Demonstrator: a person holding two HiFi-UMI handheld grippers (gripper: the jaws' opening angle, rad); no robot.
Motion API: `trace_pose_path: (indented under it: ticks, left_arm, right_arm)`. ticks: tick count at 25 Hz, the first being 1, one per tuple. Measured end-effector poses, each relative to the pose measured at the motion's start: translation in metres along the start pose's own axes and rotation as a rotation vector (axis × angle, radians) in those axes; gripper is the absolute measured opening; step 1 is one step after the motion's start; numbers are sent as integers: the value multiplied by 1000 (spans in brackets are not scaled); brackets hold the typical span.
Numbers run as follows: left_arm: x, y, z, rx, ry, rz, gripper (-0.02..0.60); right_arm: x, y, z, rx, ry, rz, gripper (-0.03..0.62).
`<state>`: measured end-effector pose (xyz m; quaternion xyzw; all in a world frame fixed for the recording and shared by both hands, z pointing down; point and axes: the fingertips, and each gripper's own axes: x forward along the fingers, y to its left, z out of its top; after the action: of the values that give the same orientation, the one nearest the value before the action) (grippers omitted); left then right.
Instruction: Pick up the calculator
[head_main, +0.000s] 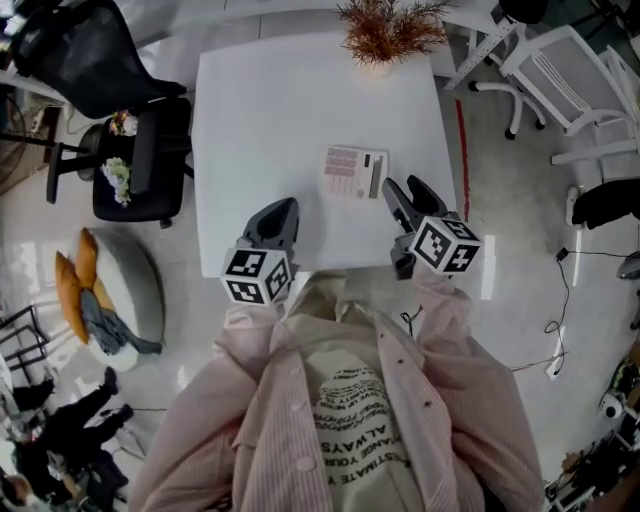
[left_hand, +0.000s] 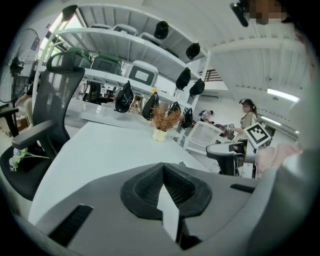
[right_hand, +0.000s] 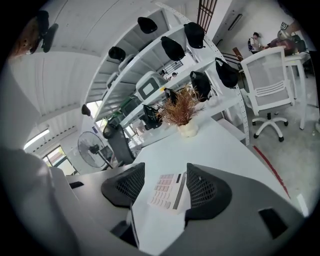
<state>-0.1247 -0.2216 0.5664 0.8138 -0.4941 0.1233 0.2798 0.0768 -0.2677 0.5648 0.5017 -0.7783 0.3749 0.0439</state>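
A white calculator (head_main: 354, 172) with pink keys lies flat on the white table (head_main: 260, 110), right of the middle. My right gripper (head_main: 404, 196) hovers just right of and nearer than it, open. In the right gripper view the calculator (right_hand: 169, 190) shows in the gap between the two open jaws, a little ahead of them and untouched. My left gripper (head_main: 281, 217) is over the table's near edge, left of the calculator, with its jaws shut and nothing between them (left_hand: 163, 184).
A potted dry plant (head_main: 386, 32) stands at the table's far edge. A black office chair (head_main: 140, 150) with flowers on its seat is left of the table. White chairs (head_main: 570, 70) stand at the right. A red line (head_main: 462, 140) runs along the floor.
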Motion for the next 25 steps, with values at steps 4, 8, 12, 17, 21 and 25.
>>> trace_pose_path:
  ticks: [4,8,12,17,21,25]
  left_arm:
    - [23,9,-5,-20,34,-17,2]
    - [37,15,-9,-33,58,-26,2]
    - [47,21,-15,-54,82,-23,2]
    - [59,27,-25,-81,108,2,2]
    - [68,28,-31,-109,128,14,2]
    - [76,29,-36,-131,141,21,2]
  right_arm:
    - [19,-14,-5,21,29,-22,230]
    - [34,-21,-13,33,59,-27,229]
    - [49,-29,-24,50,102,-36,229]
    - [66,-41,-39,61,168,-40,229]
    - [78,-46,-50,85,230,-37,230]
    - [89,-46,-61,97,310,-14,229]
